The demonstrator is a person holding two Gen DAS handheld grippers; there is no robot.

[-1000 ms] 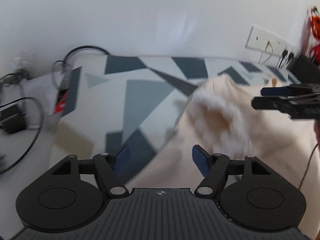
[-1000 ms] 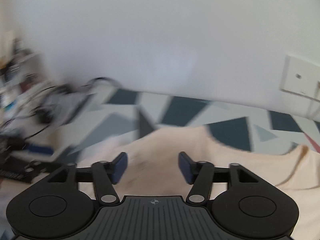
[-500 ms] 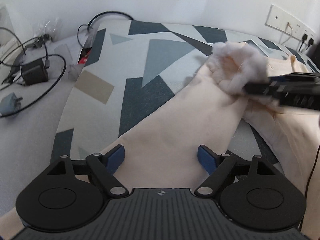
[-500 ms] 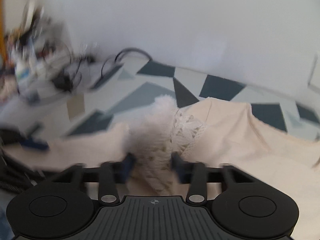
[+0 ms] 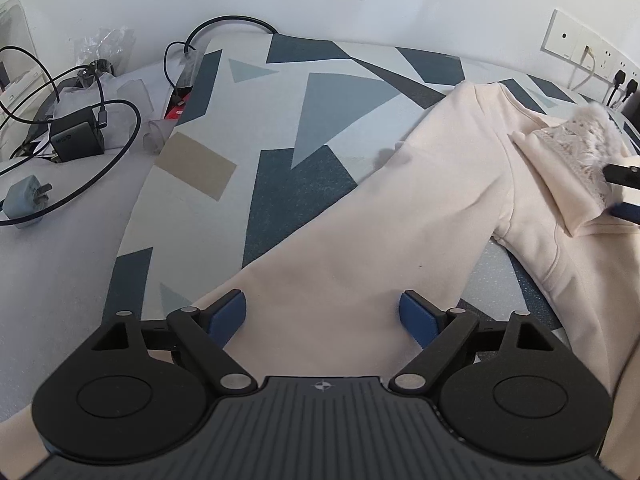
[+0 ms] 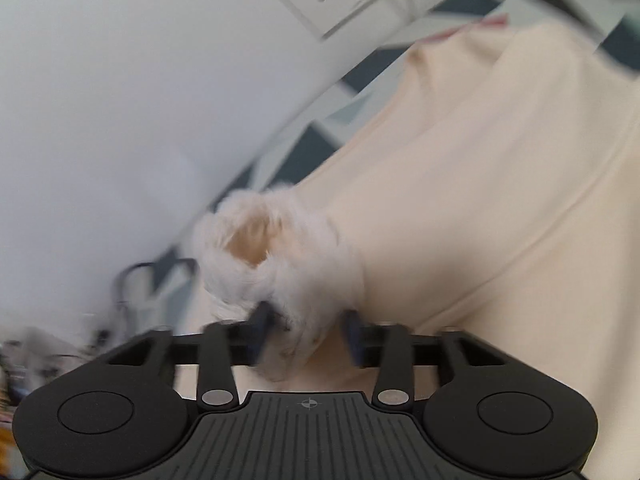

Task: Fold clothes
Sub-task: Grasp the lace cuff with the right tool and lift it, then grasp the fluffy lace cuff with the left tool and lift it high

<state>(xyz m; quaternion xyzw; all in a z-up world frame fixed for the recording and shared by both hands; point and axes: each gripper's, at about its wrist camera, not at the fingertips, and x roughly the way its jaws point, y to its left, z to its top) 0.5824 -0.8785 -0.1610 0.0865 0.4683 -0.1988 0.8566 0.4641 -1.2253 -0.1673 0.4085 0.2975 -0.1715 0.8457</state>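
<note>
Both fingers sets differ: left gripper (image 5: 322,314) wide astride sleeve (image 5: 360,248); right gripper (image 6: 308,334) pinching fluffy cuff (image 6: 272,256).

Left gripper (image 5: 322,316) — black linkage arms, blue finger pads (image 5: 416,318), silver pivot screws. Ribbed grey housing behind, crosshair mark at its front edge. Right gripper (image 6: 308,336) — same build.

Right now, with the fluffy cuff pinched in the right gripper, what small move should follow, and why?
Probably close the left gripper on the cream garment: its pads are spread open over that cloth, while the right gripper holds the fluffy cuff folded across. That likely pins the fabric for the fold.
</note>
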